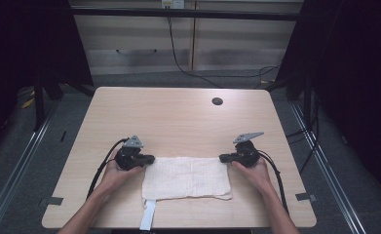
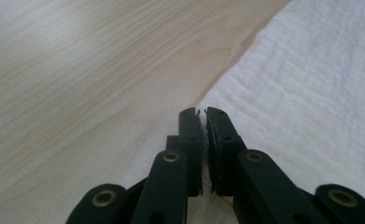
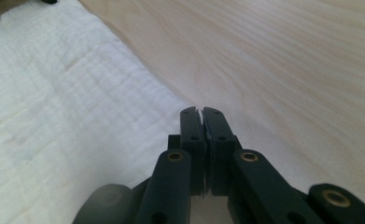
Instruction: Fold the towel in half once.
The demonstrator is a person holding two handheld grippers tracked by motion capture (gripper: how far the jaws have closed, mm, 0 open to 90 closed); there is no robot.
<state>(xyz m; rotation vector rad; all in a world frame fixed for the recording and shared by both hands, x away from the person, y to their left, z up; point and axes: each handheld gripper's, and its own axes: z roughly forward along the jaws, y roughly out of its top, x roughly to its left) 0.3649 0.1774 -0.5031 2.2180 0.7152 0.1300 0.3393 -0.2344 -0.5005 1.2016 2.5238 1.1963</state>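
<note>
A white cloth [image 1: 185,178] lies flat on the near half of the wooden table [image 1: 178,117]. My left gripper [image 1: 152,158] sits at the cloth's far left corner. In the left gripper view its jaws [image 2: 202,112] stand together with a thin sliver of the cloth [image 2: 311,93] pinched between the pads. My right gripper [image 1: 221,157] is at the far right corner. In the right gripper view its jaws [image 3: 200,110] are pressed together where the edge of the cloth [image 3: 54,116] runs in under them. Each gripper points inward along the cloth's far edge.
A dark round hole [image 1: 217,101] sits in the tabletop at the far right. A white strip [image 1: 148,214] hangs over the near edge below the cloth. Grey tape marks [image 1: 54,200] lie near both front corners. Bare wood stretches beyond the cloth.
</note>
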